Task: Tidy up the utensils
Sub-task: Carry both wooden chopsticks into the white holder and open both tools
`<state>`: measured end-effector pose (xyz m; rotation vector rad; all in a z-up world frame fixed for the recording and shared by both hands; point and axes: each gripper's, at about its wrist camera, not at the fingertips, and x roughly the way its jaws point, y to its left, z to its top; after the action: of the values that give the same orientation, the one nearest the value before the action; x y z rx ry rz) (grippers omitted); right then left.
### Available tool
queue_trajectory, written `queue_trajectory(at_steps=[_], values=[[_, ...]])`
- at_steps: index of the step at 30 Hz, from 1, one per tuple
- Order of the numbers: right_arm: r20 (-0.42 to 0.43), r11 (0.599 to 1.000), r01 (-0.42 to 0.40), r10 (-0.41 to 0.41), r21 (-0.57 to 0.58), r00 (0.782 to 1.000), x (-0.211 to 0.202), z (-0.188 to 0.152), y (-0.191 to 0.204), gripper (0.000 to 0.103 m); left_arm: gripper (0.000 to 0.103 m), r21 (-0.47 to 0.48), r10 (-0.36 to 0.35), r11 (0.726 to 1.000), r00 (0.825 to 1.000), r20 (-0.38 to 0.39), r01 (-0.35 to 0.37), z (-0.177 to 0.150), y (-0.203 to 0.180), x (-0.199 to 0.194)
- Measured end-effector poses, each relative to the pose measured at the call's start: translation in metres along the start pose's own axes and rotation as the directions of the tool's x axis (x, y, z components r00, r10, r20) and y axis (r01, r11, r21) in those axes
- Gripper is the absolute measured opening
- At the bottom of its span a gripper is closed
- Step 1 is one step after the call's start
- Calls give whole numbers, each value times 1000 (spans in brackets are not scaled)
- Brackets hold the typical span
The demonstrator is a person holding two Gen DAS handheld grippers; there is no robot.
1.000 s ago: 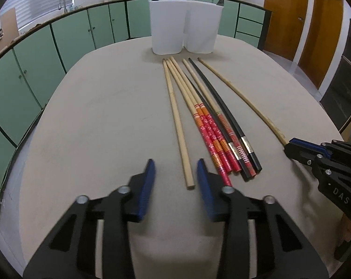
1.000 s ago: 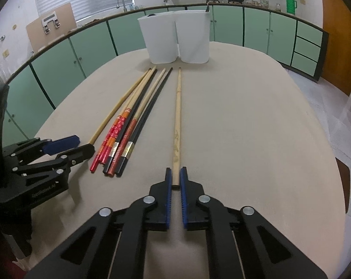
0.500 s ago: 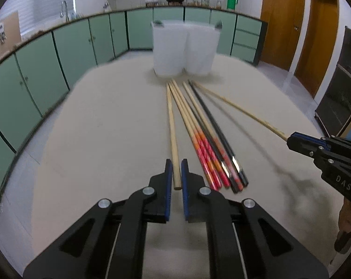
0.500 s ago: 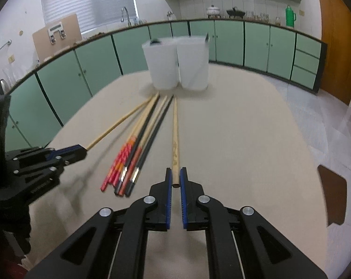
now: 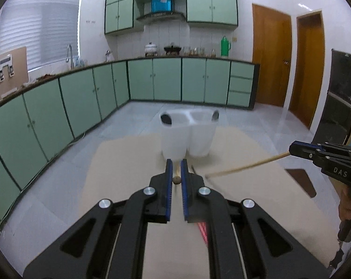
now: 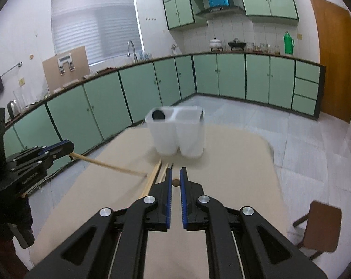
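Note:
My left gripper [image 5: 176,162] is shut on a plain wooden chopstick [image 5: 176,180]; I see its butt end between the pads, pointing toward the white twin-compartment holder [image 5: 187,137]. My right gripper [image 6: 174,172] is shut on another wooden chopstick [image 6: 175,182], also seen end-on, aimed at the holder [image 6: 176,134]. Each gripper shows in the other's view, the right [image 5: 291,149] and the left [image 6: 69,146], with its chopstick [image 5: 245,166] [image 6: 105,164] slanting down to the table. The remaining chopsticks [image 6: 154,174] lie on the table below, mostly hidden by the grippers.
The beige table [image 6: 233,162] has a rounded far edge behind the holder. A brown chair [image 6: 319,225] stands at the right. Green kitchen cabinets [image 5: 166,81] run along the far wall.
The left gripper closed on a wooden chopstick. Both grippers then lifted and tilted their chopsticks up off the table, so the views now look across the room.

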<state>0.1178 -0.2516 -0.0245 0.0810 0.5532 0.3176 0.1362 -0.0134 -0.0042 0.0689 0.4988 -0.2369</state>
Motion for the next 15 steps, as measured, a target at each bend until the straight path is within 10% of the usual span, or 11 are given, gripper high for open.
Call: queue_trajectory(at_steps=[15], values=[[42, 995, -48, 52, -93, 998, 9, 109, -4, 7, 6, -3, -97, 995, 990, 103, 98, 76, 7, 13]])
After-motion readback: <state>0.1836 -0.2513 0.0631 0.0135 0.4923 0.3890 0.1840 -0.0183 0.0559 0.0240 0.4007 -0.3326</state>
